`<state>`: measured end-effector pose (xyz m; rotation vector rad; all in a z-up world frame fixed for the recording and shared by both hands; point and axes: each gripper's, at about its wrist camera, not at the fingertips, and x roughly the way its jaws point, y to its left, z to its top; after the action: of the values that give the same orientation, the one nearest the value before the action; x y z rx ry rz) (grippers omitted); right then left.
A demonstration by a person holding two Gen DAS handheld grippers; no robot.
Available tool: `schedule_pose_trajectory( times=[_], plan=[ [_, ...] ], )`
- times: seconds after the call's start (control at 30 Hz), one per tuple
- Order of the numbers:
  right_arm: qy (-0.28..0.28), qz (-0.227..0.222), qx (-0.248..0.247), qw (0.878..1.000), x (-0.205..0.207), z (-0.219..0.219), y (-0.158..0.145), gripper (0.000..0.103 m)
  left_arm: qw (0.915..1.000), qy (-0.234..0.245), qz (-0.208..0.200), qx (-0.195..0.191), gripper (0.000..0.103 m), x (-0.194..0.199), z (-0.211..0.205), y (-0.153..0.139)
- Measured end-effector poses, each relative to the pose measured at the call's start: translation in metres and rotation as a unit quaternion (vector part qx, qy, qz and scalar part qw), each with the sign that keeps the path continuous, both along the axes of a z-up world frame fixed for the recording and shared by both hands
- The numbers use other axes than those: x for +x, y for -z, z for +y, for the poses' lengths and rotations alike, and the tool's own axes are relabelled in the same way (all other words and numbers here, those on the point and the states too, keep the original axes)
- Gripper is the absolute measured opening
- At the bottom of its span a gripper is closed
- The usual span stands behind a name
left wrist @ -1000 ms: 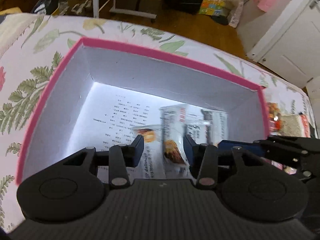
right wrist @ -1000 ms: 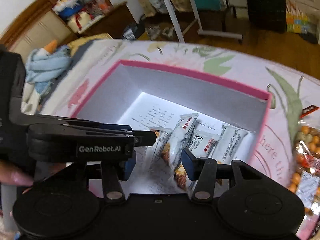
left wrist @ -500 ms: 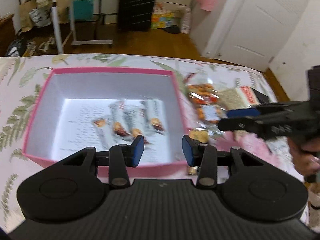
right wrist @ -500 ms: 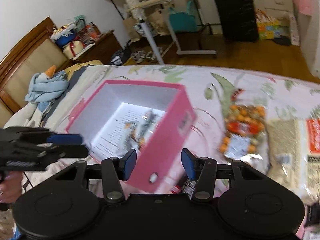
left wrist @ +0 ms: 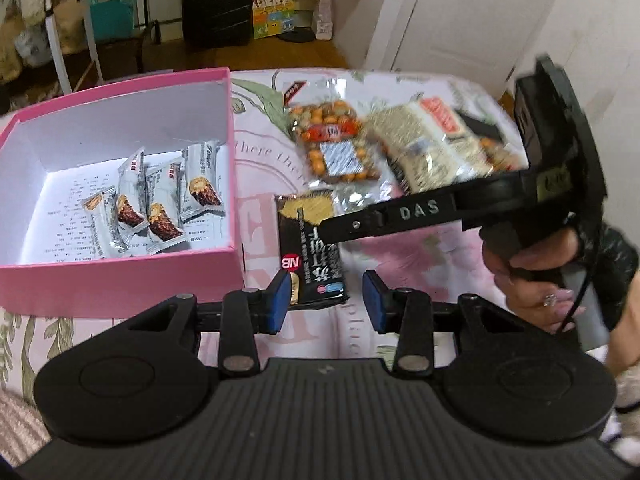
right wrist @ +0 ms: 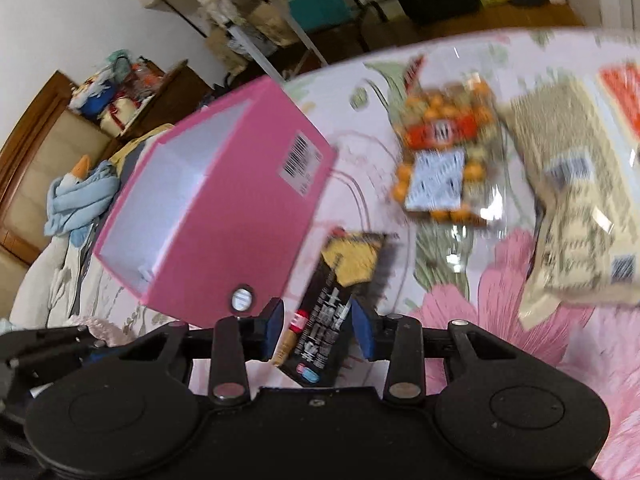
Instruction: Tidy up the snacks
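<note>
Both the left gripper (left wrist: 326, 300) and right gripper (right wrist: 318, 334) hang wide open over the black snack pack (left wrist: 311, 246); 4 bars (left wrist: 154, 204) lie in the pink box (left wrist: 120, 288).

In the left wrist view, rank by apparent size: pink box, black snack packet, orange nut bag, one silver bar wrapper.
1. pink box
2. orange nut bag and black snack packet: look alike; the packet sits nearer the camera, so unranked
3. silver bar wrapper
</note>
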<state>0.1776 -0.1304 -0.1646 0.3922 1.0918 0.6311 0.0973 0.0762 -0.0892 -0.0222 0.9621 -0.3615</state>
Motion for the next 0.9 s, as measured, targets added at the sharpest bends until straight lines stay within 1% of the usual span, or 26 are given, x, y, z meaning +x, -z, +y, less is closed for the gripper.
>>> schedule_pose_trajectory(
  times=[0.17, 0.27, 0.33, 0.4, 0.43, 0.47, 0.53, 0.6, 0.67, 0.7, 0.73, 0.77, 0.8, 0.9],
  plan=[
    [0.016, 0.014, 0.008, 1.000, 0.000, 0.002, 0.021, 0.044, 0.9998, -0.011, 0.011, 0.012, 0.038, 0.010, -0.011, 0.032],
    [0.020, 0.015, 0.008, 1.000, 0.000, 0.002, 0.026, 0.044, 0.9992, -0.025, 0.001, 0.032, 0.040, 0.017, -0.017, 0.049],
    [0.021, 0.014, 0.012, 1.000, 0.000, 0.002, 0.027, 0.043, 0.9986, -0.031, 0.004, 0.042, 0.042, 0.022, -0.022, 0.057],
    [0.022, 0.014, 0.012, 1.000, 0.000, 0.001, 0.028, 0.043, 0.9986, -0.033, 0.011, 0.040, 0.042, 0.026, -0.025, 0.066],
    [0.022, 0.014, 0.011, 1.000, 0.000, 0.002, 0.028, 0.043, 0.9985, -0.036, 0.015, 0.039, 0.045, 0.027, -0.025, 0.068],
    [0.022, 0.015, 0.011, 1.000, 0.000, 0.001, 0.029, 0.043, 0.9984, -0.040, 0.019, 0.035, 0.051, 0.028, -0.025, 0.071],
    [0.022, 0.013, 0.013, 1.000, 0.000, 0.000, 0.029, 0.043, 0.9983, -0.046, 0.030, 0.019, 0.059, 0.033, -0.024, 0.076],
    [0.022, 0.014, 0.013, 1.000, 0.001, 0.000, 0.029, 0.043, 0.9972, -0.054, 0.050, 0.010, 0.059, 0.039, -0.022, 0.084],
    [0.021, 0.013, 0.013, 1.000, 0.001, 0.000, 0.030, 0.043, 0.9976, -0.058, 0.038, 0.005, 0.059, 0.039, -0.021, 0.085],
    [0.020, 0.013, 0.012, 1.000, 0.001, 0.000, 0.030, 0.043, 0.9974, -0.060, 0.038, 0.003, 0.058, 0.039, -0.021, 0.085],
    [0.019, 0.011, 0.010, 1.000, 0.000, 0.001, 0.029, 0.041, 0.9974, -0.061, 0.038, 0.006, 0.054, 0.040, -0.022, 0.085],
    [0.017, 0.009, 0.003, 1.000, 0.000, 0.002, 0.028, 0.037, 0.9975, -0.059, 0.037, 0.011, 0.050, 0.039, -0.024, 0.085],
    [0.011, 0.010, -0.003, 1.000, -0.001, 0.003, 0.028, 0.031, 0.9977, -0.056, 0.036, 0.015, 0.049, 0.038, -0.025, 0.084],
    [0.008, 0.011, -0.009, 1.000, -0.004, 0.005, 0.025, 0.031, 0.9977, -0.051, 0.042, 0.016, 0.047, 0.037, -0.026, 0.081]
  ],
)
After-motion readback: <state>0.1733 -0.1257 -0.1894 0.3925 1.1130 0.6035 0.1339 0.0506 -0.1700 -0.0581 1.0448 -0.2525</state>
